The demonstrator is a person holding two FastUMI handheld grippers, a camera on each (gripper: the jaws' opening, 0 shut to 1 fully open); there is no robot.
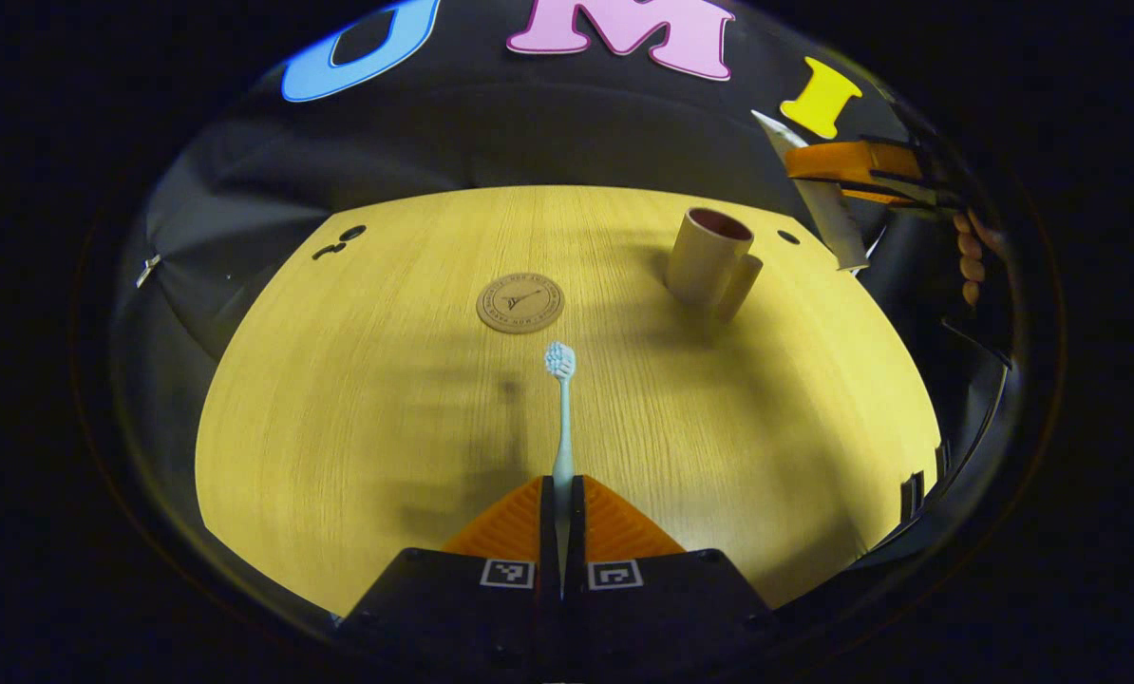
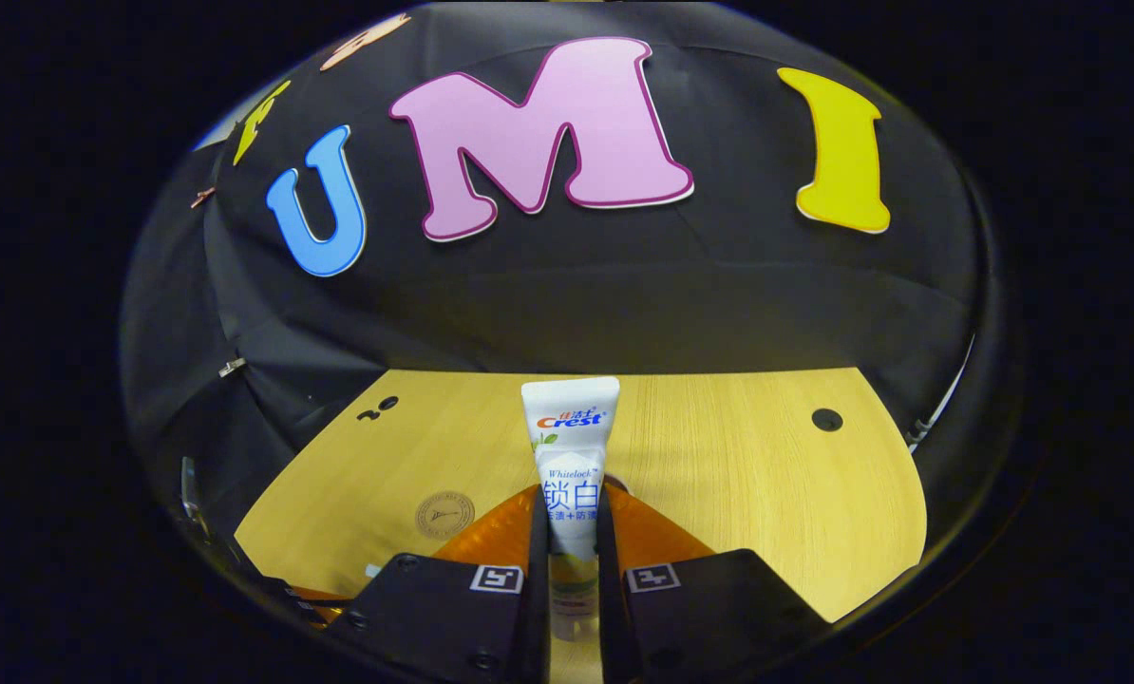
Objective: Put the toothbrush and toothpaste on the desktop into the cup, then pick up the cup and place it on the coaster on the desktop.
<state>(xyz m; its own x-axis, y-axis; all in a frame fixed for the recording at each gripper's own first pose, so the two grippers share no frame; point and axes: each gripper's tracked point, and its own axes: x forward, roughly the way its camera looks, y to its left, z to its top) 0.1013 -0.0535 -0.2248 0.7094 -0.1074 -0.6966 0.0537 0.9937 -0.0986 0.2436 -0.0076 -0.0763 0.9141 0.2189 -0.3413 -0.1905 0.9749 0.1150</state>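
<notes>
Pale-blue toothbrush clamped by left gripper above the desktop; right gripper pinches toothpaste, raised. Risk: both converging on narrow cup, knocking it. Coaster near.

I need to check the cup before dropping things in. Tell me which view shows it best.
The left gripper view: the cup stands upright on the desktop, open mouth and handle plain, right of the coaster. In the right gripper view I cannot make the cup out; the toothpaste between the fingers blocks the middle.
</notes>
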